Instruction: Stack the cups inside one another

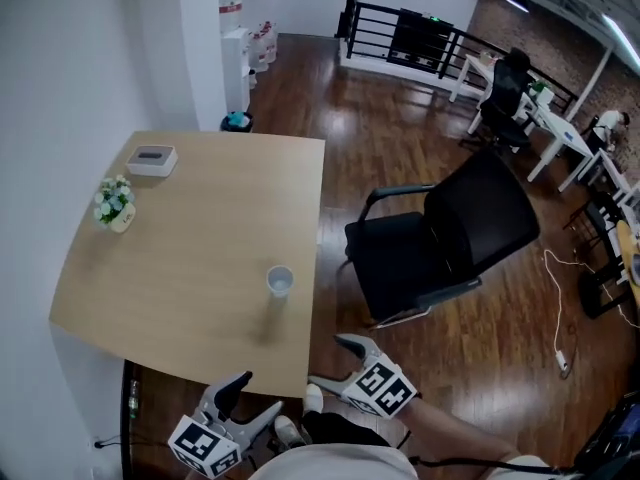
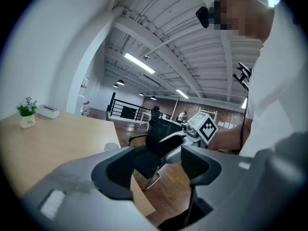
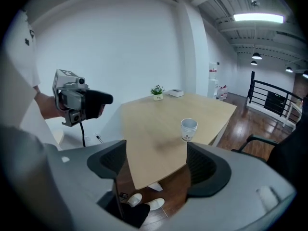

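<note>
A white paper cup stands upright near the right edge of the wooden table; it looks like cups nested together. It also shows in the right gripper view as the cup, and only its rim shows in the left gripper view. My left gripper is held off the table's near edge, open and empty. My right gripper hangs beyond the table's near right corner, also open with nothing between its fingers. Both are well short of the cup.
A small potted plant and a white box sit at the table's far left. A black office chair stands close to the table's right side. White desks and a black railing are farther back.
</note>
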Available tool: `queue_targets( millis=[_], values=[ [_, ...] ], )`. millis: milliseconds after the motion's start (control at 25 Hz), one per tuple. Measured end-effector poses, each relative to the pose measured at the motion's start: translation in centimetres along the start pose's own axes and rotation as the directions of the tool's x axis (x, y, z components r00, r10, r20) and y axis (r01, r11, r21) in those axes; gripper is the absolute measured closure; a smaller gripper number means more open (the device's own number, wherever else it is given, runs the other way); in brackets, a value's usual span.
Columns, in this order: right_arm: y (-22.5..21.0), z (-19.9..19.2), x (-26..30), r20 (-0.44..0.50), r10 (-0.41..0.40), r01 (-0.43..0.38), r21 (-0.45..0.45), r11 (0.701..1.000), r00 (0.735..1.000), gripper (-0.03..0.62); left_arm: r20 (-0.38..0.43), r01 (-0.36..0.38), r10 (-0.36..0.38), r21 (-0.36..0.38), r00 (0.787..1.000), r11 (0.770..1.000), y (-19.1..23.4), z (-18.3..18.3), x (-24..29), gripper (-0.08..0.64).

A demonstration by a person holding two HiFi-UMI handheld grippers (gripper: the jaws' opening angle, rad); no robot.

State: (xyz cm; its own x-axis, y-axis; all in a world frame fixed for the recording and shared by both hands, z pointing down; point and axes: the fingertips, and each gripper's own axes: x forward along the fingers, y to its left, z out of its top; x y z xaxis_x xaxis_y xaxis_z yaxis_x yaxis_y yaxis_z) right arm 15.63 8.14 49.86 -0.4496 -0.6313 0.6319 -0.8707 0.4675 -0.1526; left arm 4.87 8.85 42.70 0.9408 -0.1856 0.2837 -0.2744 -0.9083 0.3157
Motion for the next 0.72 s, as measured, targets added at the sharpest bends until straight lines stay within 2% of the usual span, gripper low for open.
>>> queue_targets(
  millis=[160,280,400,520,720],
  values=[
    [2.2,-3.3,-2.3,-0.016,-0.050,0.050,-0.004,0.999,0.999,0.204,0.004,0.060,-0.060,-0.044,0.998,0.997,-1.1,-3.8,1.1,0.245],
    [3.2,-5.0,-4.3,-0.020,-0.061,0.061,-0.007,0.998,0.998,0.204,0.014,0.065,-0.064,-0.034,0.998,0.997,-2.6,-4.5,0.9,0.247],
    [4.3,-5.7,-6.4,-0.001,-0.045,0.045,-0.035,0.998,0.999,0.204,0.019,0.035,-0.034,-0.013,0.999,0.999,-4.0,-4.8,0.6,0.247],
    [4.7,-6.1,-8.3,0.034,-0.024,0.026,-0.066,0.997,0.999,0.204,0.032,-0.027,0.026,0.009,0.999,1.000,-4.8,-4.7,0.8,0.247],
    [3.7,-8.0,-13.2,0.079,0.003,0.005,-0.108,0.994,0.997,0.204,0.072,-0.073,0.072,0.021,0.995,0.997,-9.6,-4.5,3.4,0.247]
  ],
)
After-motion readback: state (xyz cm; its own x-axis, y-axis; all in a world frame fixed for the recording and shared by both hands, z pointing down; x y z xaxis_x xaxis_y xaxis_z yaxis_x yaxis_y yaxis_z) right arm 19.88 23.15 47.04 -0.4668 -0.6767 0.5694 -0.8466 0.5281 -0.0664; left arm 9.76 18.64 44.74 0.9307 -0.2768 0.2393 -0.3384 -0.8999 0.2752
